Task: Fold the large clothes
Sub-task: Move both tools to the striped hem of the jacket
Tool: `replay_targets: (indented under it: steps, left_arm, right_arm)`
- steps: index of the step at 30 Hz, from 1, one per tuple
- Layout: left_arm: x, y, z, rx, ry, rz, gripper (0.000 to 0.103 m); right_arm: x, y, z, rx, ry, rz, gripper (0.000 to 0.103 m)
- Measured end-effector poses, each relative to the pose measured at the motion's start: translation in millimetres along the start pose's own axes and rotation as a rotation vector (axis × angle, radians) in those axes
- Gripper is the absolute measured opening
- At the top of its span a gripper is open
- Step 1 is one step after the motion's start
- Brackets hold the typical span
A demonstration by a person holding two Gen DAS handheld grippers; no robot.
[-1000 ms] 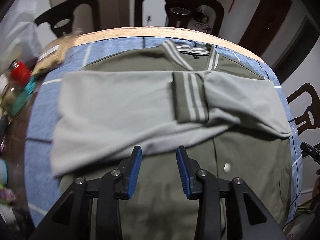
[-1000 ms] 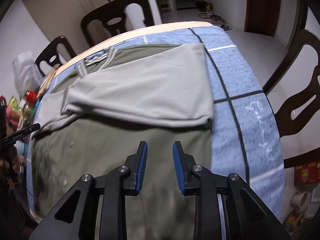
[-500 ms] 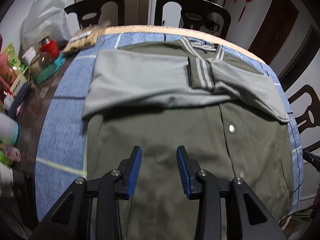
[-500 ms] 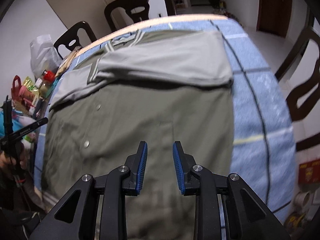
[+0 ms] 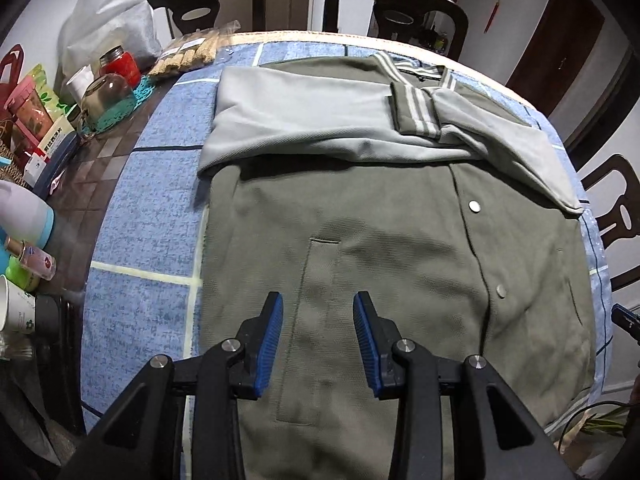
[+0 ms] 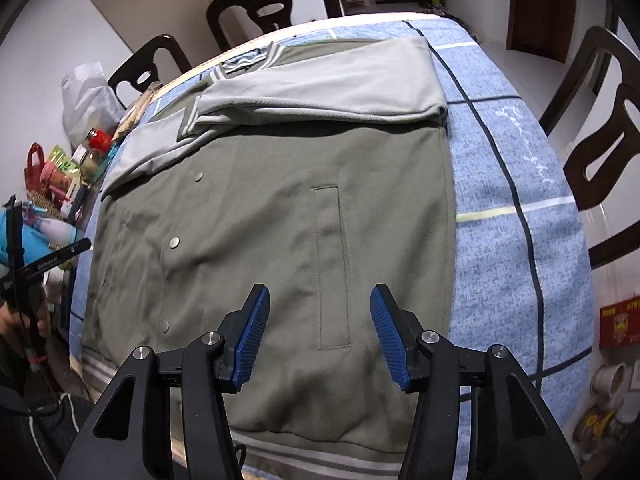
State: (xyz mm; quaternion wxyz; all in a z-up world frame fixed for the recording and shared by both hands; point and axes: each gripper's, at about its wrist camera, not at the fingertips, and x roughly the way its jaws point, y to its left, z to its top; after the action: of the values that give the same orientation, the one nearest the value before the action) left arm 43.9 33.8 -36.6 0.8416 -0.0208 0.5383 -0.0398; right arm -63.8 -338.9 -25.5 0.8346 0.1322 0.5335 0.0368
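An olive green jacket point(image 5: 380, 248) lies flat, front up, on the blue tablecloth point(image 5: 144, 208); it also shows in the right wrist view point(image 6: 280, 208). Both light grey sleeves point(image 5: 304, 120) are folded across the chest, one striped cuff point(image 5: 416, 110) on top. The striped hem point(image 6: 304, 456) lies at the near table edge. My left gripper point(image 5: 318, 340) is open and empty above the jacket's lower left front. My right gripper point(image 6: 320, 332) is wide open and empty above the pocket seam point(image 6: 332, 264) near the hem.
Jars, bottles, boxes and a white bag point(image 5: 104, 20) crowd the table's left side. Dark wooden chairs point(image 5: 392, 8) stand around the table; one is at the right point(image 6: 600, 120). The left gripper's handle and a hand point(image 6: 24, 280) show at the right wrist view's left edge.
Both grippers have pulled back from the folded sleeves toward the jacket's hem. The right gripper's jaws have opened wider. The sleeves stay folded across the chest.
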Motion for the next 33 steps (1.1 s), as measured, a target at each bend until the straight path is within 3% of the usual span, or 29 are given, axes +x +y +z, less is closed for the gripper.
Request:
replay_targets:
  steps: [9,13,17,33]
  left_arm:
    - [-4.3,-8.9,-8.6,0.018,0.001,-0.011,0.039]
    - [-2.5,-6.0,-14.9,0.012,0.013,-0.01,0.04]
    - [1.3,-1.3,-23.7,0.007,0.021,0.003,0.04]
    - [20.6,52.9,-87.1,-0.087,0.118,0.093,0.041]
  right_arm:
    - [-1.4,-3.5,-10.2,0.005,0.007,-0.008,0.054]
    - [2.4,-9.4,-18.1,0.021,0.025,-0.013,0.061]
    - [6.7,-16.6,-26.3,0.036,0.048,-0.016,0.061]
    - [24.8,-66.0,-70.4,0.186,0.144,-0.033,0.063]
